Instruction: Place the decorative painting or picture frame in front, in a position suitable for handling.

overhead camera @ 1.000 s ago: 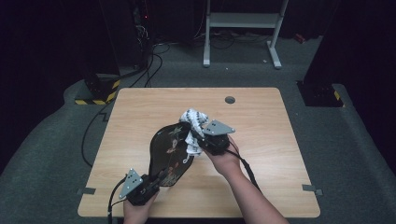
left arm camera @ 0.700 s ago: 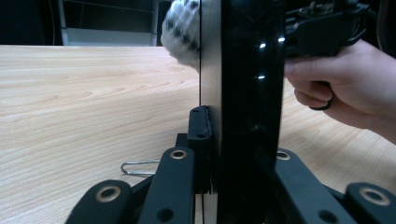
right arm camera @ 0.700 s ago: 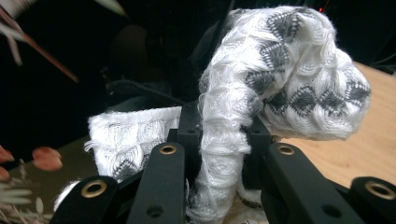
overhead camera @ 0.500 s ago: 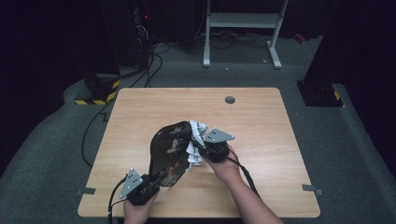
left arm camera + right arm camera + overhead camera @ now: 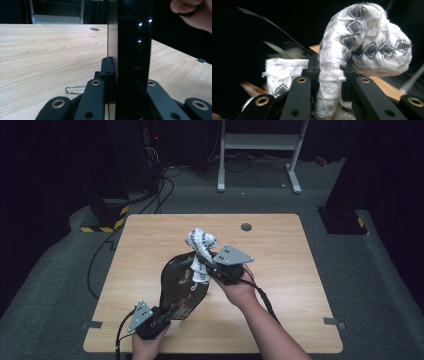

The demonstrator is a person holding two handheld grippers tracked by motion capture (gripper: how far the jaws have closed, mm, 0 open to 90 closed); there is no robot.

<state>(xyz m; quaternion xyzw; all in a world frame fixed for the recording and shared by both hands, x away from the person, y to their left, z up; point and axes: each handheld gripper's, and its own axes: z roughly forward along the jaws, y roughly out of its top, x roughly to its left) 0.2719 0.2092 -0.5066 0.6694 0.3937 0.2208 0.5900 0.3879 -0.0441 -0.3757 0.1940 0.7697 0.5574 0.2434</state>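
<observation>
- Left gripper (image 5: 167, 312) is at the near edge of the table (image 5: 280, 250), its jaws clamped on the rim of a dark oval tray (image 5: 181, 285) — the left gripper view has that black glossy edge (image 5: 130, 50) standing upright right between the jaws, squeezed tight.
- That grip looks like an anchor: with the near rim pinned, the tray sits propped at a tilt and shouldn't skid while the other hand works on its face.
- Over to the right gripper (image 5: 211, 269), hovering at the tray's far end, jaws closed on a white cloth (image 5: 200, 247) with a grey diamond pattern.
- In the right gripper view the cloth (image 5: 352, 50) is pinched low, its free end curling up and over the jaws in a fat loop — bunched that way, it makes a soft pad rather than a loose flap.
- Another fold of cloth hangs to the left of the jaws, just above the tray's patterned surface.
- My read: this is a wiping job, one claw bracing, one scrubbing.
- A bent wire clip (image 5: 73, 89) lies on the wood beside the left jaws, untouched.
</observation>
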